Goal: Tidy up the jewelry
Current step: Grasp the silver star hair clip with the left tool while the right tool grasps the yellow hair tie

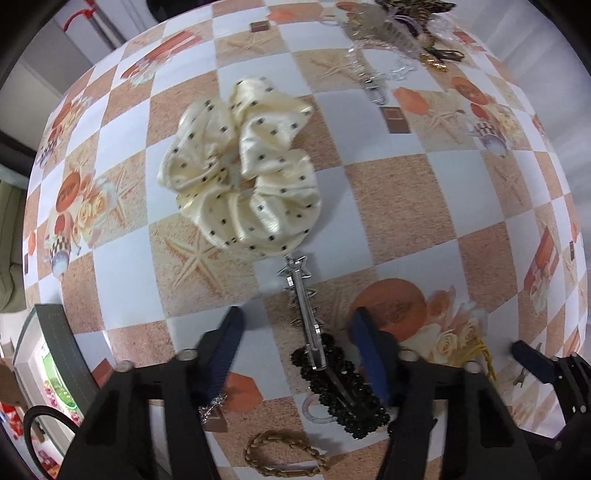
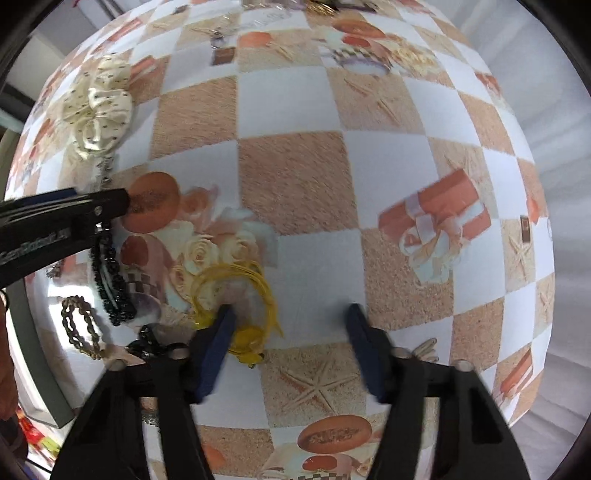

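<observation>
My left gripper (image 1: 295,321) is open above the checked tablecloth. Between its fingers lie a silver star hair clip (image 1: 304,314) and a black beaded hair clip (image 1: 341,391). A cream dotted scrunchie (image 1: 242,166) lies just beyond them. A braided brown bracelet (image 1: 284,458) lies near the bottom. My right gripper (image 2: 290,317) is open and empty. A yellow cord ornament (image 2: 240,299) lies by its left finger. The right wrist view also shows the scrunchie (image 2: 98,107), black clip (image 2: 110,280), bracelet (image 2: 79,325) and left gripper's body (image 2: 55,218).
A pile of clips and chains (image 1: 402,33) lies at the table's far side. A grey box (image 1: 48,365) stands at the table's left edge. A small silver chain (image 1: 212,406) lies under my left finger. The right gripper (image 1: 535,365) shows at the lower right.
</observation>
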`<state>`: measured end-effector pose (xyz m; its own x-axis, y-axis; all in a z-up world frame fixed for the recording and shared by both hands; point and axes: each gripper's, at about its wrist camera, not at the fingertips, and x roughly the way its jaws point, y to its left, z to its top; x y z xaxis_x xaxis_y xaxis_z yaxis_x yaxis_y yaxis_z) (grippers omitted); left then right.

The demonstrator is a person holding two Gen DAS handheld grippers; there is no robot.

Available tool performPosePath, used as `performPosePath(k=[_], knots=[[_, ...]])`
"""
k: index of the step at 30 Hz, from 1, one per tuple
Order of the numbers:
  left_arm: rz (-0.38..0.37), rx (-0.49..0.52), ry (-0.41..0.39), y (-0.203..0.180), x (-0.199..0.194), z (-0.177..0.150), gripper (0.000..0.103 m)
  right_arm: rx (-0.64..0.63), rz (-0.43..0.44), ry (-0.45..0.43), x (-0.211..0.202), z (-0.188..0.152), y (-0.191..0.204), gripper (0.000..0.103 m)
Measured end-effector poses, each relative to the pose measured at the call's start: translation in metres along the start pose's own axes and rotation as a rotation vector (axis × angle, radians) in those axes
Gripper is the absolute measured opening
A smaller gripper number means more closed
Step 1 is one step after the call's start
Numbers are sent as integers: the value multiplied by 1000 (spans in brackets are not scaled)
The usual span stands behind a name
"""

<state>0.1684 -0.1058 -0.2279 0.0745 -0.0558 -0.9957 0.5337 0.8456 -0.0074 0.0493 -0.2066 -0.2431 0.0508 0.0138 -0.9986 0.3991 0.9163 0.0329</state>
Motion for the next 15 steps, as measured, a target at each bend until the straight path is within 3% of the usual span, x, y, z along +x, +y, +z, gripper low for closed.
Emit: performPosePath(k=[1, 2, 3, 4, 9, 15], knots=[[-4, 10, -2, -3, -1, 1, 43, -16, 1, -5, -1, 0, 4, 34], [-6, 19, -6, -5, -3, 3, 36, -32, 4, -7, -2, 1, 7, 26], [-10, 25, -7, -8, -4, 4, 22, -38, 7, -6, -2, 2, 10, 15], [-17, 23, -3, -14, -4, 8, 21, -37, 10, -4, -1, 3, 10, 7], [-89, -10, -34, -8, -20, 9, 21, 39, 87, -22, -11, 8, -10, 7], [-104, -39, -74, -1, -47, 1, 21, 81, 181, -56, -31, 6, -36, 7]])
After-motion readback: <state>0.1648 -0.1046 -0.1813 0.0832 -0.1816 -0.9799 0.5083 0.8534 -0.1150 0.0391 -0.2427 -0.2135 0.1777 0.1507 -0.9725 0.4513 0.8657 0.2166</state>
